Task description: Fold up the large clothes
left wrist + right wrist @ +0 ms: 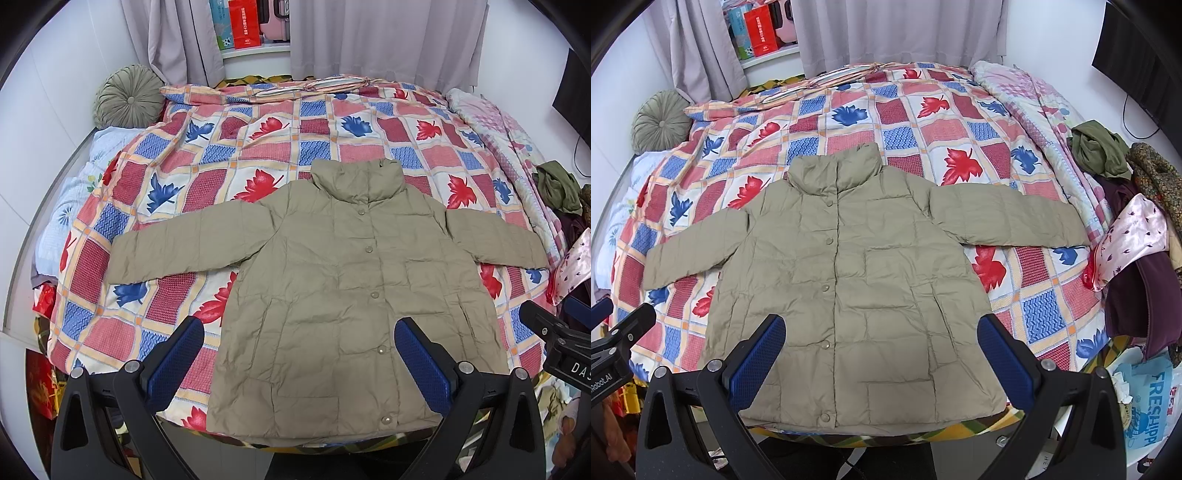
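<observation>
A khaki quilted jacket (332, 280) lies flat and front-up on the bed, buttoned, collar away from me, both sleeves spread out to the sides. It also shows in the right wrist view (849, 280). My left gripper (299, 332) is open and empty, held above the jacket's lower hem. My right gripper (881, 332) is open and empty too, above the hem. The right gripper's body shows at the right edge of the left wrist view (554, 332); the left gripper's body shows at the left edge of the right wrist view (620, 332).
The bed has a leaf-patterned quilt (258, 147). A round green cushion (125, 96) sits at the far left. A pile of clothes (1126, 206) lies on the bed's right side. Grey curtains (369, 37) hang behind. A plastic bag (1148, 406) is at the lower right.
</observation>
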